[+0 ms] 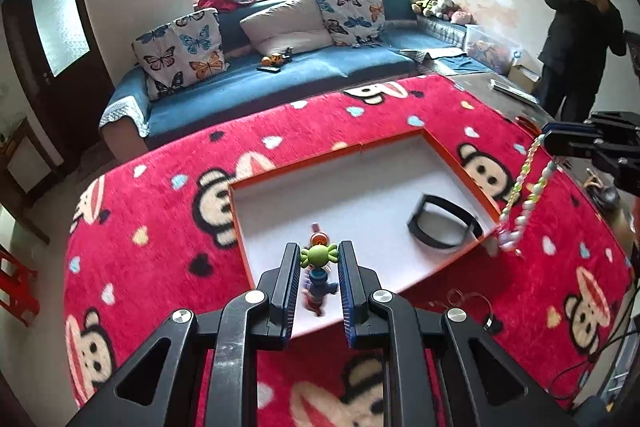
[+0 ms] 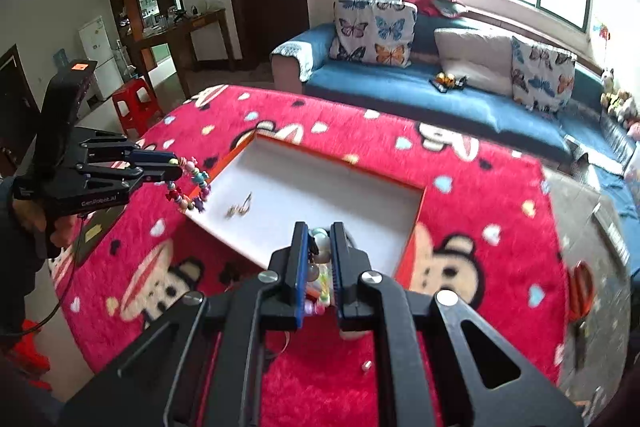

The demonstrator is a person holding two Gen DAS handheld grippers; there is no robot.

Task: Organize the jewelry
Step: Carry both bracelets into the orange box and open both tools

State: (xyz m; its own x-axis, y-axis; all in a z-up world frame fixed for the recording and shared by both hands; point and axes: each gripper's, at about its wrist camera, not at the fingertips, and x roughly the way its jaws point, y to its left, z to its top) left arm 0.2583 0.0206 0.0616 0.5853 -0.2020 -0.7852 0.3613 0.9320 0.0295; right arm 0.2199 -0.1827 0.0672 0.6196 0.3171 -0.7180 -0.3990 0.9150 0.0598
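Note:
A shallow white box with an orange rim (image 1: 292, 167) lies on the red cartoon blanket; it also shows in the right wrist view (image 2: 416, 223). A black bangle (image 1: 442, 225) and small earrings (image 2: 239, 209) lie inside it. My left gripper (image 1: 319, 257) is shut on a colourful charm bracelet (image 1: 319, 255), which hangs over the box's near left edge (image 2: 194, 183). My right gripper (image 2: 320, 241) is shut on a pale green and white bead bracelet (image 1: 524, 187), which dangles over the box's right corner.
A thin wire earring (image 1: 460, 297) and a small silver piece (image 2: 365, 366) lie on the blanket near the box. A blue sofa (image 1: 300, 71) stands beyond the table. A person (image 1: 580, 27) stands at the far right. A red stool (image 2: 136, 103) stands at left.

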